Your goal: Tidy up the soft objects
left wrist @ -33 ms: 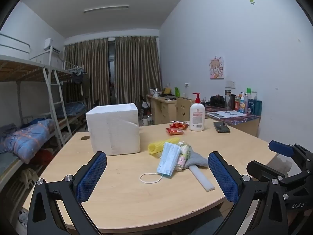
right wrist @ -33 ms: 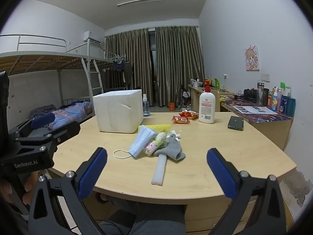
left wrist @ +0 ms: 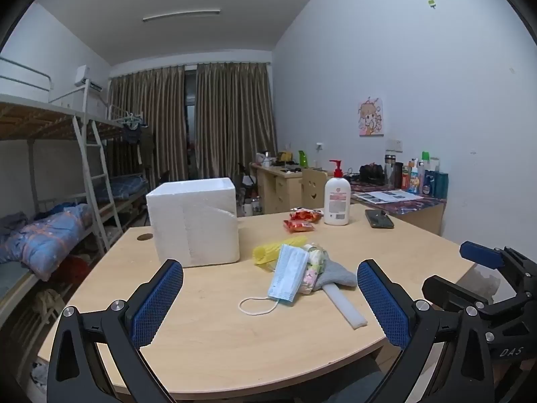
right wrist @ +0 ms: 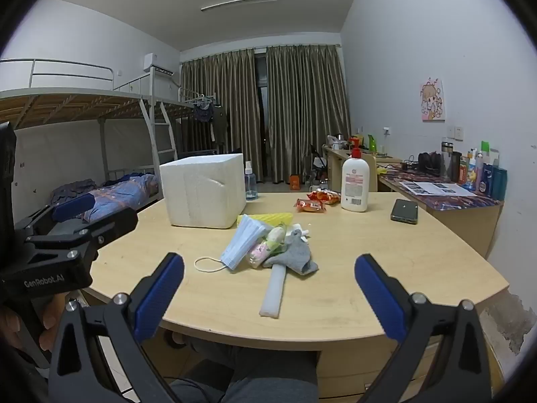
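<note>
A small pile of soft things lies mid-table: a stack of blue face masks (left wrist: 288, 275) (right wrist: 243, 241), a grey sock (left wrist: 335, 276) (right wrist: 295, 256), a small clear bag of pastel items (left wrist: 310, 270) (right wrist: 265, 247), a white foam strip (left wrist: 345, 305) (right wrist: 276, 288) and a yellow ribbed foam piece (left wrist: 268, 252) (right wrist: 268, 217). A white styrofoam box (left wrist: 194, 221) (right wrist: 204, 189) stands behind them. My left gripper (left wrist: 270, 305) is open and empty, short of the pile. My right gripper (right wrist: 268, 297) is open and empty, at the table's front edge.
A white lotion pump bottle (left wrist: 336, 201) (right wrist: 354, 184), red snack packets (left wrist: 300, 220) (right wrist: 313, 201) and a black phone (left wrist: 379, 218) (right wrist: 404, 211) sit at the back right of the wooden table (left wrist: 235, 346). A spray bottle (right wrist: 250, 184) stands by the box. Bunk beds are at left.
</note>
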Demonstrator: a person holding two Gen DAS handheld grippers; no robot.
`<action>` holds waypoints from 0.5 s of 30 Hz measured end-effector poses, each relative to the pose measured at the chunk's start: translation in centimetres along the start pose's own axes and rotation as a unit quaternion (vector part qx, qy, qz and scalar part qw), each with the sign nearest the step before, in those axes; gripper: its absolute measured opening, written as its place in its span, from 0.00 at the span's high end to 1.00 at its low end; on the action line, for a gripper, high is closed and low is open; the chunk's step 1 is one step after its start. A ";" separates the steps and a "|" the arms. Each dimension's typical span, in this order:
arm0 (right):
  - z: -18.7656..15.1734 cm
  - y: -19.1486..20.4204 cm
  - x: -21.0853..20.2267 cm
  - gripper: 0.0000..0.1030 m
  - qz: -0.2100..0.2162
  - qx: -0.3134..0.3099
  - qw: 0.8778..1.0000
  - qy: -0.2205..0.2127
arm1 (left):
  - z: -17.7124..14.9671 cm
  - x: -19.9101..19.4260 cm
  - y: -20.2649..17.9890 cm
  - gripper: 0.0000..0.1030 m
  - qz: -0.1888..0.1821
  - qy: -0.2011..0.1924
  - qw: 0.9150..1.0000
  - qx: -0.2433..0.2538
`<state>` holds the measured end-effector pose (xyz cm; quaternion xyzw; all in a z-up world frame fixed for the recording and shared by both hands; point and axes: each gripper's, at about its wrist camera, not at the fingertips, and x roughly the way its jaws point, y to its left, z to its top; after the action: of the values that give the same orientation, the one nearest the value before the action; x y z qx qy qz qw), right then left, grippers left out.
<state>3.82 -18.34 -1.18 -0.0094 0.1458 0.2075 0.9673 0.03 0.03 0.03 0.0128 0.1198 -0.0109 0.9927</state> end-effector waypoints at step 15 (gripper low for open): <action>0.0 -0.1 0.2 0.00 -0.001 0.000 1.000 -0.003 | -0.1 -0.1 -0.2 0.00 -0.008 -0.009 1.000 0.004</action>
<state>4.01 -18.33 -1.24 -0.0089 0.1426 0.2066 0.9679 -0.09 -0.12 -0.06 0.0161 0.1107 -0.0193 0.9935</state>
